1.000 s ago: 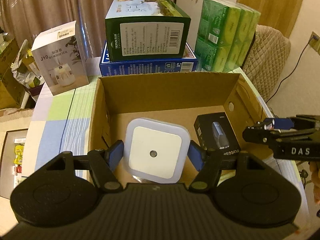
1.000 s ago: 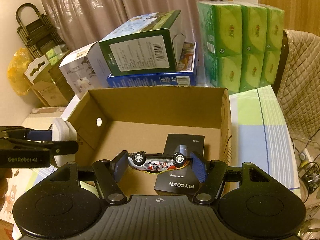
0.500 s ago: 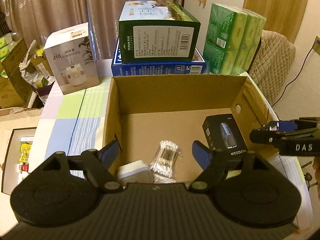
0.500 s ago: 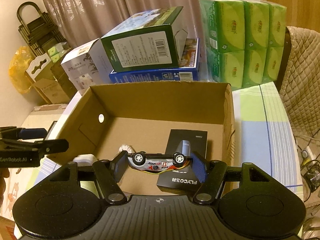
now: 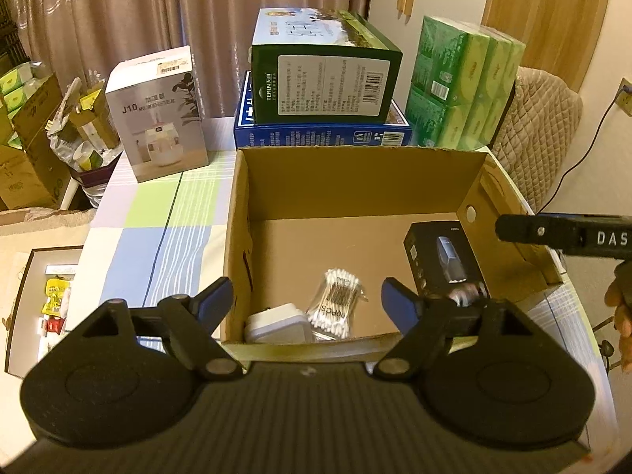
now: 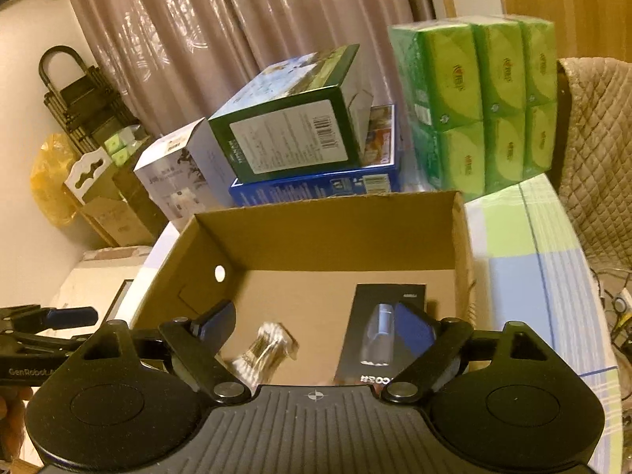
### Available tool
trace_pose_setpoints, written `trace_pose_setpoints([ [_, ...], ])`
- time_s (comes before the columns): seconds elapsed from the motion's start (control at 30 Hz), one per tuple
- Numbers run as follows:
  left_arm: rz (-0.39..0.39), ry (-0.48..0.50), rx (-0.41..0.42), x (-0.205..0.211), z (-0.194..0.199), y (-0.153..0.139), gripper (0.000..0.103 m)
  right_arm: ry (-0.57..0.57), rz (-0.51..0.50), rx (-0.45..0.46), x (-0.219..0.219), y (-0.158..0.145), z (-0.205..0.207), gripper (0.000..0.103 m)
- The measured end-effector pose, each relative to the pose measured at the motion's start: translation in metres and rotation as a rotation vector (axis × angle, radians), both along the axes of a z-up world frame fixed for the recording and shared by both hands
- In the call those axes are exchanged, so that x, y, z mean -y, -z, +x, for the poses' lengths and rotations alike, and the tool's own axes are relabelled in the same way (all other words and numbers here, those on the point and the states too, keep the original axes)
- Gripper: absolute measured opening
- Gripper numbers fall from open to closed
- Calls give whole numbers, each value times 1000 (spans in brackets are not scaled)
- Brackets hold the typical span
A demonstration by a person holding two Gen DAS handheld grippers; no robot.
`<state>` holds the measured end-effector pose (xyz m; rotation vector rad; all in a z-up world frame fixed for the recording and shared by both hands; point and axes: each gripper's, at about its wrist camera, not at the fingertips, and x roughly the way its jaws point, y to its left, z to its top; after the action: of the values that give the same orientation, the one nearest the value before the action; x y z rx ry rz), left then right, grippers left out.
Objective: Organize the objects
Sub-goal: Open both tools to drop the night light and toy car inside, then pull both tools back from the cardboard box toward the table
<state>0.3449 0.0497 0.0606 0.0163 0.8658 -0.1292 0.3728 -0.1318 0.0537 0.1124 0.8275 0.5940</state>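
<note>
An open cardboard box (image 5: 355, 170) stands on the table; it also shows in the right wrist view (image 6: 328, 233). Inside lie a white night light (image 5: 276, 326), a bag of cotton swabs (image 5: 335, 302), a black product box (image 5: 442, 260) and a toy car (image 5: 466, 294) beside my fingertip. My left gripper (image 5: 306, 300) is open and empty above the box's near edge. My right gripper (image 6: 312, 322) is open and empty above the box, over the swabs (image 6: 264, 351) and black box (image 6: 379, 331). Its finger (image 5: 561, 233) reaches in from the right.
Behind the cardboard box are a blue box (image 5: 324, 134) with a green box (image 5: 324, 75) on top, green tissue packs (image 5: 462, 87) and a white humidifier box (image 5: 158, 110). A checked cloth (image 5: 158, 229) covers the table. A chair (image 5: 545, 138) stands at the right.
My left gripper opened and dropped the night light into the box, then drew back. My right gripper opened and released the toy car, which now lies in the box.
</note>
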Motion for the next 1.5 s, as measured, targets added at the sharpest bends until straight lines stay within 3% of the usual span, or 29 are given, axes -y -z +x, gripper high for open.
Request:
trace_pose_setpoints([
  [0.37,-43,-35,28,-2,-59,-14,84,37,4,-16,43,-15,-43,85],
  [0.63,-80,-61,51,-2,-115,-30,88,51,-9,-23,78,-27,-97,85],
  [0.87,-62,-57,81,4,-164,-38,95,33,-31,17,102,-30,-151,85],
  [1.03,-62,-71,86,2,-198,-32,102,38,-28,11,120,-19,-190,85],
  [1.37,-18,-127,59,-17,-249,-7,102,59,-61,-32,146,10,-230,85],
  [1.5,-33,-147,43,-25,-263,3,102,47,-78,-37,148,17,-239,85],
])
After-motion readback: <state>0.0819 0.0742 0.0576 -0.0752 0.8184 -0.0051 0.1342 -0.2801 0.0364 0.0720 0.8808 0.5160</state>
